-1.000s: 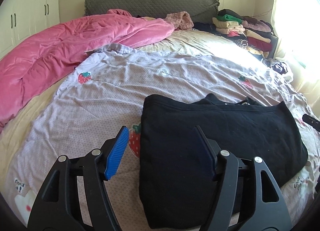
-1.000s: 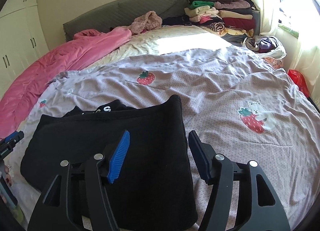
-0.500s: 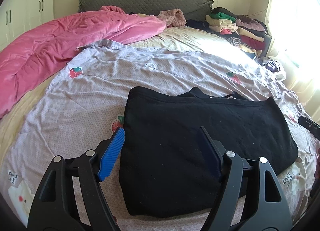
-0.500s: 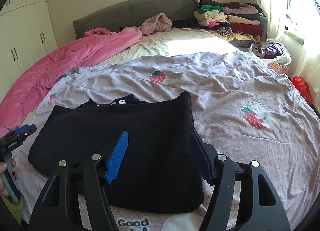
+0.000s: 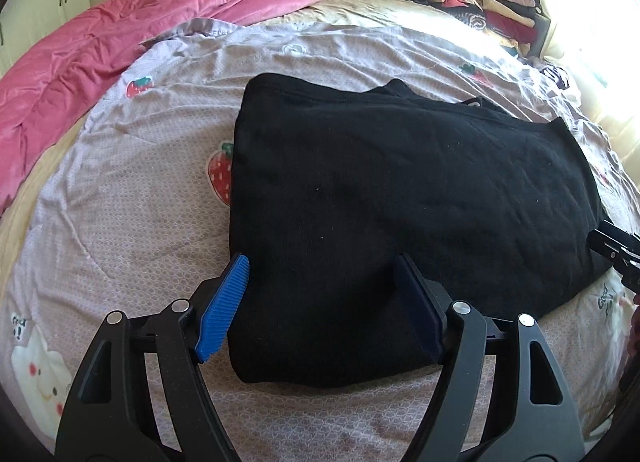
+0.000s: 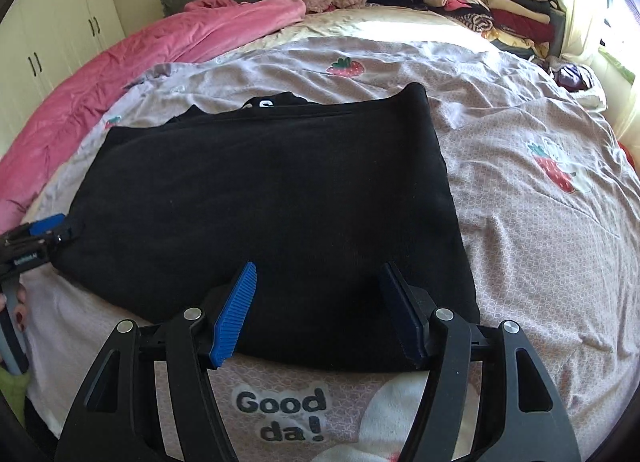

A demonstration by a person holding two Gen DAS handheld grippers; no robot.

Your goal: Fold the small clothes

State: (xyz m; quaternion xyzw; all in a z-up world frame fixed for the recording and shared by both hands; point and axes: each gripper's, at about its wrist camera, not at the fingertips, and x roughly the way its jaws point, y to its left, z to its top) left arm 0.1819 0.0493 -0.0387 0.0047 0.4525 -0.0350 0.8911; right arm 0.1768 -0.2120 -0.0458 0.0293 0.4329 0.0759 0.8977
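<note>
A folded black garment lay flat on the bedspread. The left gripper and the right gripper, at six o'clock, hung wide apart over its near edge, gripping nothing.

Black garment seen plain, unpatterned, between and beyond the fingers; a scrap of white lettering noted at its far edge. Left gripper and right gripper: black frames, each with one bright blue ribbed pad and one dark navy pad. Bedsheet beneath: pale lilac, fine dotted print, red strawberries with green tops. Dark "Good da!" lettering recorded below the right fingers. Pink quilt noted far left of the fingers.
</note>
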